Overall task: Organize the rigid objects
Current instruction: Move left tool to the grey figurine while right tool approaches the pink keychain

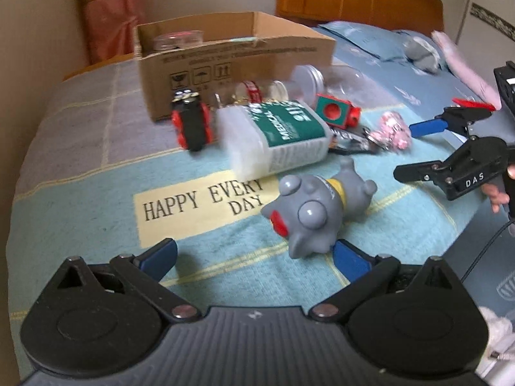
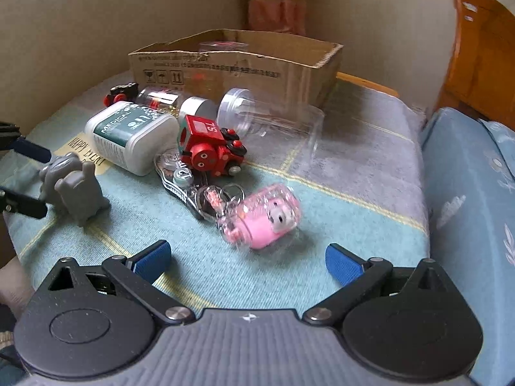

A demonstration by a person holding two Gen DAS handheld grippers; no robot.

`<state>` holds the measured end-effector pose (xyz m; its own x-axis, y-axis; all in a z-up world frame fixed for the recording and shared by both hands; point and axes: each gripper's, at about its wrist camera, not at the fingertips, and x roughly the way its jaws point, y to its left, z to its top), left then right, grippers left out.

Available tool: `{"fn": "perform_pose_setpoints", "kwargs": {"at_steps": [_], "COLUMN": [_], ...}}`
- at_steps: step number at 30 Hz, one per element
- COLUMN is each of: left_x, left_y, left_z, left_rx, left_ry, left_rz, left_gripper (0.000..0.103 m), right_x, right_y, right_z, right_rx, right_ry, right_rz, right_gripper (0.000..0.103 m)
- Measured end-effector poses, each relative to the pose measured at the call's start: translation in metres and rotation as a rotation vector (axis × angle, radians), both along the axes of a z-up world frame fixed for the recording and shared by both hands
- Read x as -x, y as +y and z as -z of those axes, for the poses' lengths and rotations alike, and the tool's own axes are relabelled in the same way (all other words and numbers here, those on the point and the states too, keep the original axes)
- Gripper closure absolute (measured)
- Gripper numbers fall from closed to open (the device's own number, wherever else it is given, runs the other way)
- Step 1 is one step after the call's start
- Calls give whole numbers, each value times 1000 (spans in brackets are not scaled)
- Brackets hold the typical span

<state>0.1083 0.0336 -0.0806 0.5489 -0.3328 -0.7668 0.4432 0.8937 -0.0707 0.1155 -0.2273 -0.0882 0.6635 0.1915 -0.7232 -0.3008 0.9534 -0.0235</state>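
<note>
- My left claw (image 1: 254, 257) is spread wide and holds nothing; the grey toy figure (image 1: 309, 209) lies on its side just ahead of it, its head nearly touching my right-hand pad (image 1: 349, 262). It looks like stiff moulded plastic or vinyl, light and smooth, so I'd close across the barrel of the body, not the knobbly head.
- My right claw (image 2: 248, 262) is equally wide and empty; the pink pig keychain (image 2: 264, 222) sits just in front, between the pads. I judge it light but slippery in its clear shell, with loose rings that may drag; grip the shell's flat sides.
- Beyond the grey toy, the blanket reads "HAPPY EVERY DAY" (image 1: 206, 201).
- Further ahead lies the white bottle (image 1: 276, 138), green label reading "MEDICAL"; rigid, probably the heaviest piece, best taken across its narrow faces.
- The red toy train (image 2: 209, 148) shows "SL"-like characters I can't read surely.
- Farthest, the cardboard box (image 1: 231, 61) carries handling symbols; its print is too blurred to read.
</note>
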Motion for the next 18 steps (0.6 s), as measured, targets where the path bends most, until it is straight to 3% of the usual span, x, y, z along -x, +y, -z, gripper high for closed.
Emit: {"fn": "perform_pose_setpoints", "kwargs": {"at_steps": [10,18], "left_x": [2,9], "left_y": [0,-13], "left_z": [3,-1], "left_rx": [-5,-40], "left_ry": [17,24], "left_rz": [-29,41], "left_gripper": [1,1], "right_x": [-36,-12], "right_y": [10,20], "right_z": [-6,-11], "right_rx": [69,28], "right_ry": [17,110], "right_rz": [-139,-255], "right_gripper": [0,0]}}
